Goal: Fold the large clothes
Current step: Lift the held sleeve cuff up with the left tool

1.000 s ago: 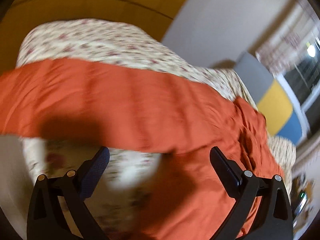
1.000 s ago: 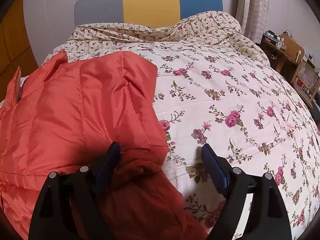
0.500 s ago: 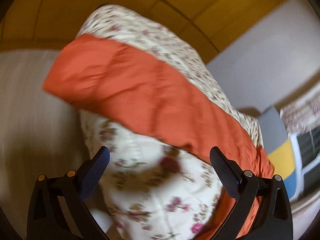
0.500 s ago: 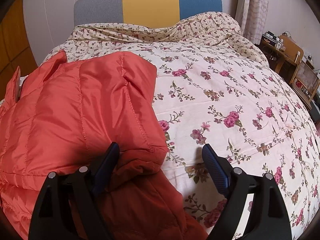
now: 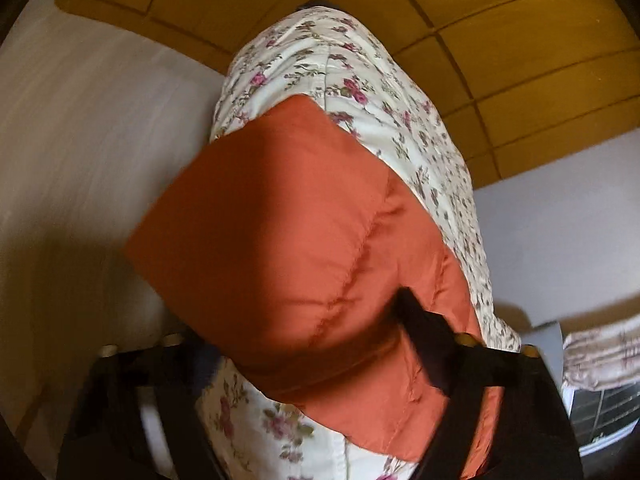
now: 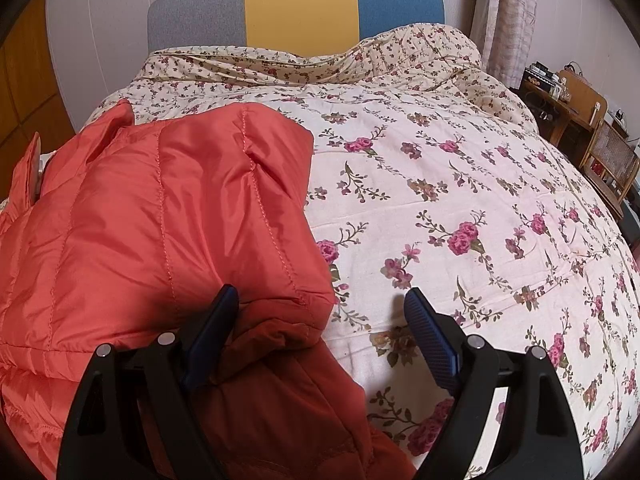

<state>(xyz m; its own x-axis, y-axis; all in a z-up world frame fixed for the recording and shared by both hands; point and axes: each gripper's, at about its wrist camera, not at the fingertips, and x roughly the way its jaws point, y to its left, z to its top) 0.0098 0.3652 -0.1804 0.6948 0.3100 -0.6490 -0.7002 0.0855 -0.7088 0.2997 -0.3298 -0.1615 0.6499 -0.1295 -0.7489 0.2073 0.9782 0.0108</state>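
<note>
In the left wrist view, one orange quilted jacket (image 5: pixel 304 248) was seen draped over the edge of one bed covered by a floral bedspread (image 5: pixel 360 80). The left tool (image 5: pixel 304 344) was set about a padded corner of that jacket, its jaws closing with the fabric between them; one finger (image 5: pixel 428 332) lay dark against the orange cloth, while the other was largely hidden behind the fold, so it could not be told whether the pads were yet pressed on the fabric. A yellow panelled wall (image 5: pixel 500 32) was shown behind the bed, and the picture was blurred. In the right wrist view, the same single jacket (image 6: pixel 160 220) was seen spread on the left part of the bedspread (image 6: pixel 460 200), folded over itself, with stitched channels running across it. The right tool (image 6: pixel 320 324) was held wide apart above the jacket's near edge: one blue-padded finger (image 6: pixel 212 332) was over the orange fabric, the other over the bare floral cover, and nothing was gripped. One headboard (image 6: pixel 296 4) in three colour bands, grey, yellow and blue, was seen at the far end of the bed. One curtain (image 6: pixel 508 20) hung to its right, and one wooden desk (image 6: pixel 560 100) with one chair (image 6: pixel 612 160) stood beside the bed.
</note>
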